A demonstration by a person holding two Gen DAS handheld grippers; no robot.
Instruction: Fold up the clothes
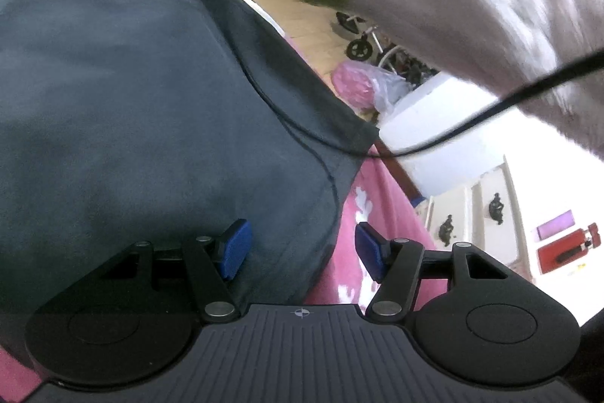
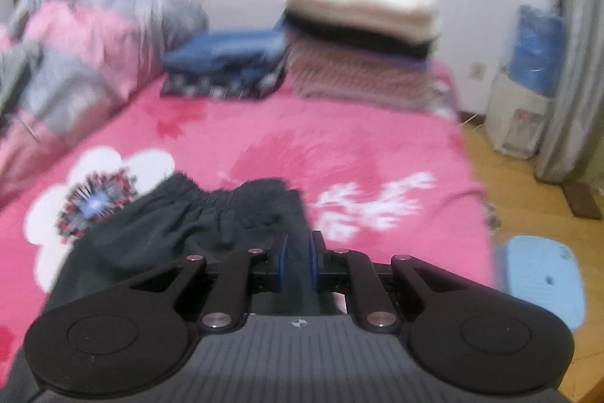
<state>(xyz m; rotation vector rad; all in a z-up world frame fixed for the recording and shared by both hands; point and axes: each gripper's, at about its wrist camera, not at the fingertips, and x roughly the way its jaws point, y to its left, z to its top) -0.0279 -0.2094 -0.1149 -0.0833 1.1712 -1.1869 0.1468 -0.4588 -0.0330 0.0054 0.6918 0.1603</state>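
A dark grey garment [image 1: 124, 93] lies spread over the pink flowered bedsheet [image 1: 377, 214] in the left wrist view. My left gripper [image 1: 302, 250] is open just above the garment's near corner; its left pad hangs over the cloth and its right pad over the sheet, neither pressing. In the right wrist view the same dark garment [image 2: 196, 221], with its gathered elastic waistband showing, is bunched in front of my right gripper [image 2: 298, 263], which is shut on a fold of the fabric. A black cable [image 1: 472, 118] trails across the garment.
A person's white fuzzy sleeve [image 1: 472, 6] crosses the upper right of the left wrist view. At the far end of the bed stand a stack of folded clothes [image 2: 362, 36] and a blue folded pile [image 2: 226, 59]. A rumpled quilt [image 2: 87, 44] lies left. A blue stool [image 2: 543, 282] sits on the wooden floor.
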